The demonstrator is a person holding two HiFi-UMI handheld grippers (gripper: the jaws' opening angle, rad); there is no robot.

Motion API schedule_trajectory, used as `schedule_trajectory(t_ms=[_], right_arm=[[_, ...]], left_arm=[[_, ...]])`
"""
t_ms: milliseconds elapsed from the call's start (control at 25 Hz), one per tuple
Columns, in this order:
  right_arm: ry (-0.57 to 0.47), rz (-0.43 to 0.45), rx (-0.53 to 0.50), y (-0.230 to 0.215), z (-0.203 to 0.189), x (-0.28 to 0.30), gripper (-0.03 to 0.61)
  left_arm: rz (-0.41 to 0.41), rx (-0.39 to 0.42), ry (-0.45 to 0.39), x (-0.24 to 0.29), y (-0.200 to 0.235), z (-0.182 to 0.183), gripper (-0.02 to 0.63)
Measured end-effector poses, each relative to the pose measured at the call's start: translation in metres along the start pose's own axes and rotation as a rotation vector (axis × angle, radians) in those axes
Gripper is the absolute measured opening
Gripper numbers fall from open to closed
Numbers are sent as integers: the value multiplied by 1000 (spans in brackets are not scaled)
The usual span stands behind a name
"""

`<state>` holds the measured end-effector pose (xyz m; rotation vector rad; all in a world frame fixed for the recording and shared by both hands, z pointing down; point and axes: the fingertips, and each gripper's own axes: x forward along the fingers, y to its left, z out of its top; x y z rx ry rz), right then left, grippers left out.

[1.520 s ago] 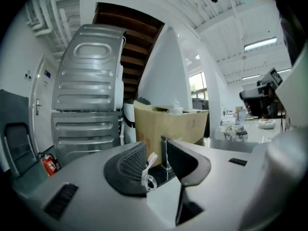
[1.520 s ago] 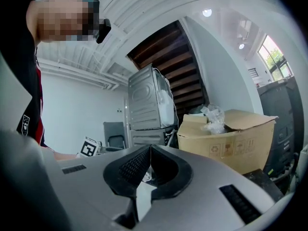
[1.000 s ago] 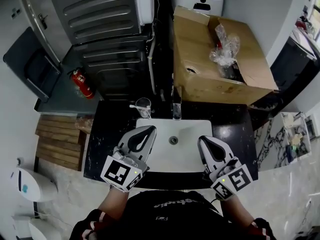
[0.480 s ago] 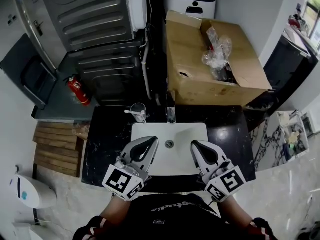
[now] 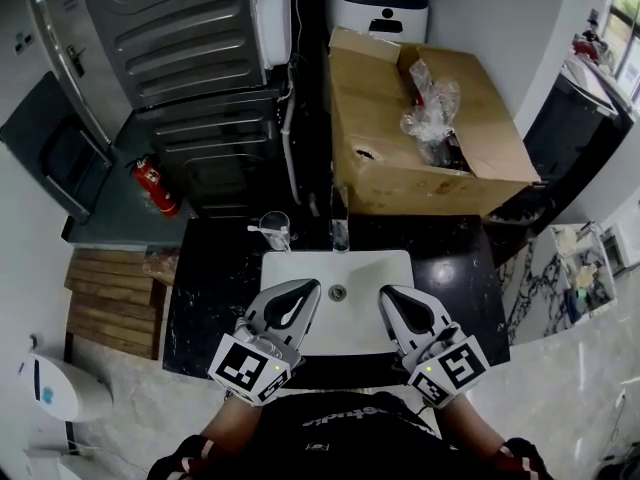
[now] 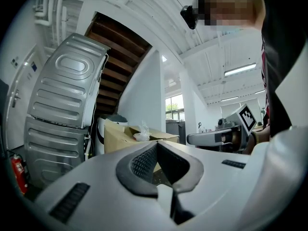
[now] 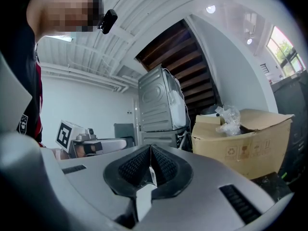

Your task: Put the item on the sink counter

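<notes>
In the head view my left gripper (image 5: pixel 303 290) and right gripper (image 5: pixel 386 295) hover side by side over the front of the white sink basin (image 5: pixel 370 266). Both are shut with nothing between the jaws. The black sink counter (image 5: pixel 215 278) surrounds the basin. A clear cup holding a toothbrush (image 5: pixel 274 230) stands on it at the back left, next to the faucet (image 5: pixel 340 230). In the left gripper view the left gripper (image 6: pixel 156 147) is closed tip to tip; the right gripper view shows the right gripper (image 7: pixel 150 150) the same.
An open cardboard box (image 5: pixel 430 153) with a crumpled plastic bag (image 5: pixel 428 103) stands behind the counter. A grey washing machine (image 5: pixel 180 38) is at the back left, a red fire extinguisher (image 5: pixel 152 184) beside it. A wooden pallet (image 5: pixel 110 298) lies on the left.
The two grippers have drawn slightly closer together over the basin's front, and the head view has shifted a little. Both stay shut and empty.
</notes>
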<state>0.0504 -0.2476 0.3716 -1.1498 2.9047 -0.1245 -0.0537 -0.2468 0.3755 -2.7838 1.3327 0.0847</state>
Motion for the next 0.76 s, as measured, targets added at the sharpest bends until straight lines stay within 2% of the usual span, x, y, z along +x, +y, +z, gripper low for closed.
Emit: schedule_trajectory(t_ms=[280,480,760], right_arm=[[7,-8,3,-2,-1,-2,38],[12,-9,-2,-4,-3,-2,38],[9,-12,-3,-4,-1,-3,38]], left_arm=[[-17,4,7,2,-6,-2,15],[-24,-53,3,4,-5,-6,15],[-24,-46,3,5,-7,-6,15]])
